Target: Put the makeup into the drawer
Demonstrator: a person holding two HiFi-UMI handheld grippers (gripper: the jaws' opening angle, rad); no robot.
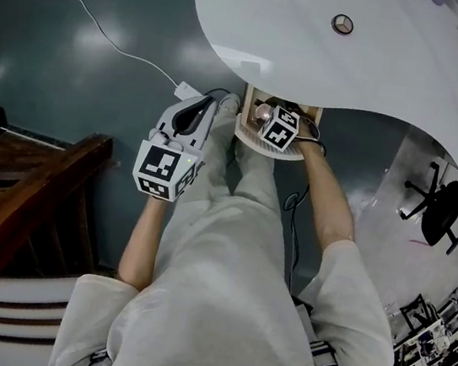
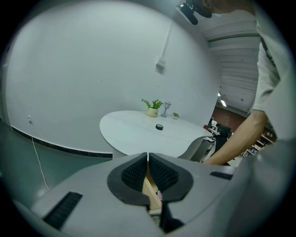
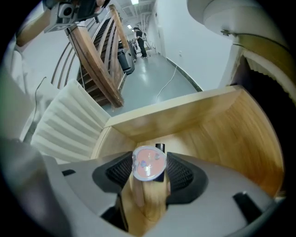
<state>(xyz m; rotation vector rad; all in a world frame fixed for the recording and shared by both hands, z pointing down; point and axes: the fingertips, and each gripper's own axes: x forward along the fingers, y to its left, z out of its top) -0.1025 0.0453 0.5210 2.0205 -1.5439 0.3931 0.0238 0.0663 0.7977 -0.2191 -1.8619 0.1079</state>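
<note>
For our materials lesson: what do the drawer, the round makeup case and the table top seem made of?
Drawer: pale wood, smooth satin finish; grain lines run along its walls. Makeup case: probably clear glossy plastic over pinkish contents; its face catches highlights. Table top: white and glossy, perhaps lacquer or laminate; it mirrors light, core unknowable.

Small dark item in the drawer, mostly behind the makeup
</note>
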